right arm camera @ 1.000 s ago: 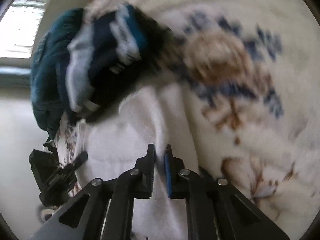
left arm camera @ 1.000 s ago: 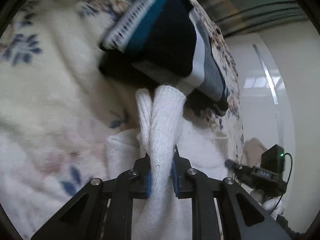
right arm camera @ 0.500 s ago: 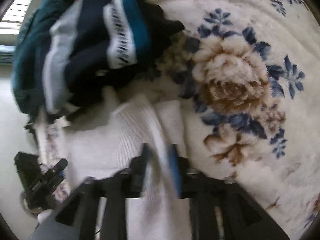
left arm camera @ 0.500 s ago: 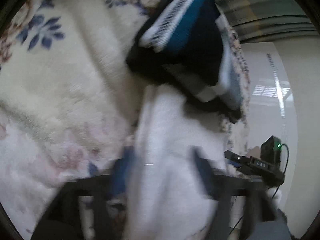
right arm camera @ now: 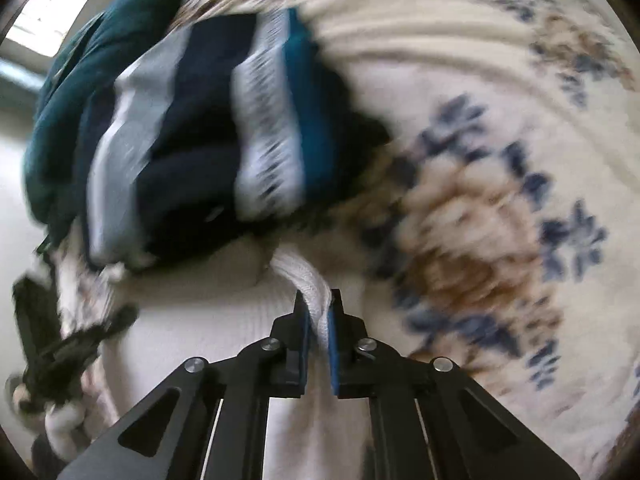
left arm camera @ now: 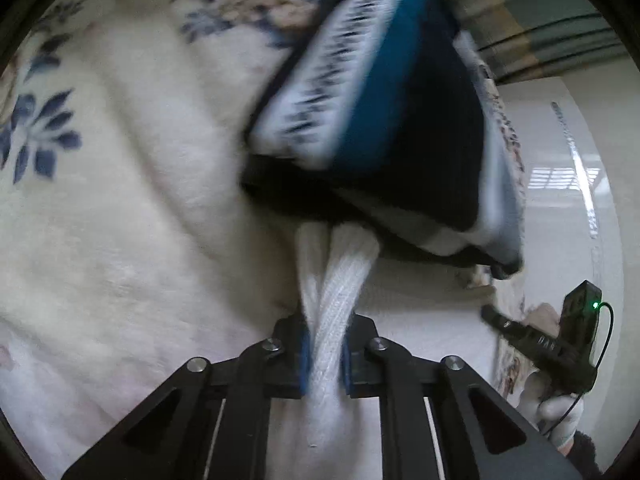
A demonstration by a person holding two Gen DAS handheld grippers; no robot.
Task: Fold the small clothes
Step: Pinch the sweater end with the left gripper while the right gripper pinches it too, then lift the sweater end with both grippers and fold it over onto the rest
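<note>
From my left wrist camera I see the left gripper [left arm camera: 325,354] clamped on a twisted bunch of the white ribbed knit garment [left arm camera: 340,292], the blue pads pressing it from both sides. I take the folded dark striped pile [left arm camera: 384,120] as my landmark: the white garment lies just beside it on the floral blanket [left arm camera: 120,220], and the pinched bunch runs up from my fingers until its far end touches the pile's lower edge. The pile shows navy, teal, grey and a white patterned band.

In my right wrist camera the right gripper [right arm camera: 318,340] is closed on another fold of the same white garment [right arm camera: 200,320], a narrow ridge of knit squeezed between the pads. That ridge also points toward the striped pile [right arm camera: 200,140], stopping just short of its near edge. A teal cloth [right arm camera: 92,100] lies against the pile's far side. To the right of the pile the blanket [right arm camera: 500,220] shows a brown rose with blue leaves, blurred here.

Below and right of the pile in the left view I can see the other handheld unit [left arm camera: 560,344], with a green light on it.
</note>
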